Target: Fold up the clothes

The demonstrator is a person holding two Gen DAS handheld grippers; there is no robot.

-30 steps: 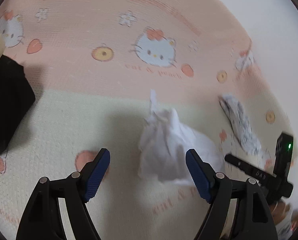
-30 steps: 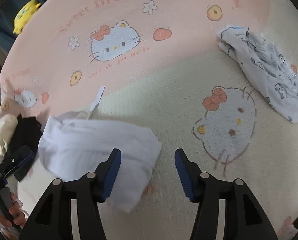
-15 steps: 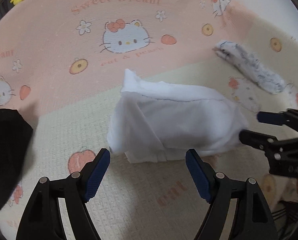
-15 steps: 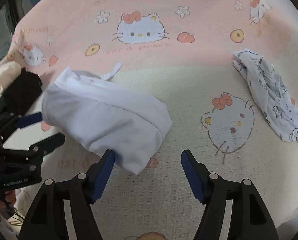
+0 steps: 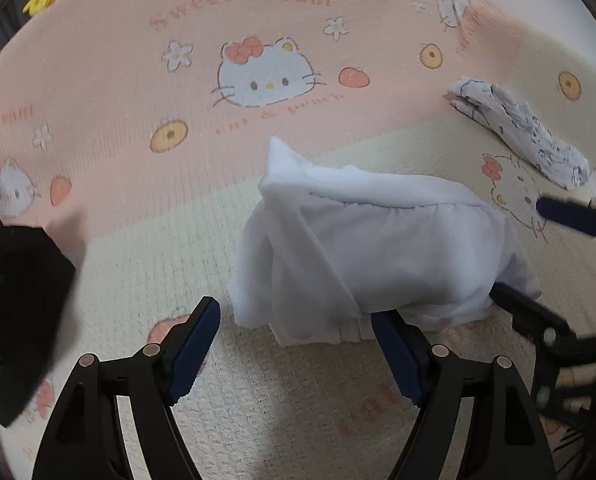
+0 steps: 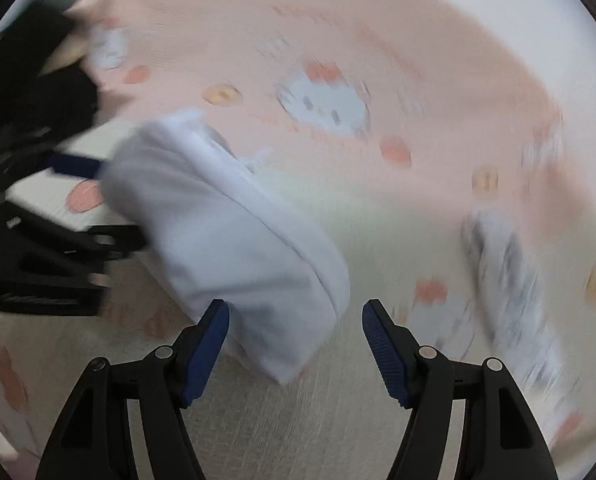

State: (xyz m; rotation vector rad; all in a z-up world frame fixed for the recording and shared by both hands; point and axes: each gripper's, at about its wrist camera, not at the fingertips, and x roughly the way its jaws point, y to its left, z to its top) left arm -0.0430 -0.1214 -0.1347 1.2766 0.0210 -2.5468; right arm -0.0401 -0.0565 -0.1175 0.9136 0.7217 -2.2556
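At the far left lay a black garment [image 5: 16, 312], bunched on the pink and cream cartoon-cat bedspread [image 5: 138, 80]. My left fingers [image 5: 298, 344] stood wide apart and held nothing, their blue pads just short of the near hem of the white cloth garment [image 5: 378, 248]. That garment sat mid-bed as a soft, loosely doubled bundle, on the cream band. My right fingers [image 6: 296, 340] were equally spread and empty, the bundle's near corner poking between them without being gripped. Further right lay a white printed garment [image 5: 522, 132], crumpled and well apart.

I judged the white bundle to be between folds: released, not yet tidy. The next move called for a firm pinch on an edge or corner, as loose layers slip.

Against the frame 0.5 s before, the bundle kept its shape, my left view sat closer, and my right view had swung and blurred.
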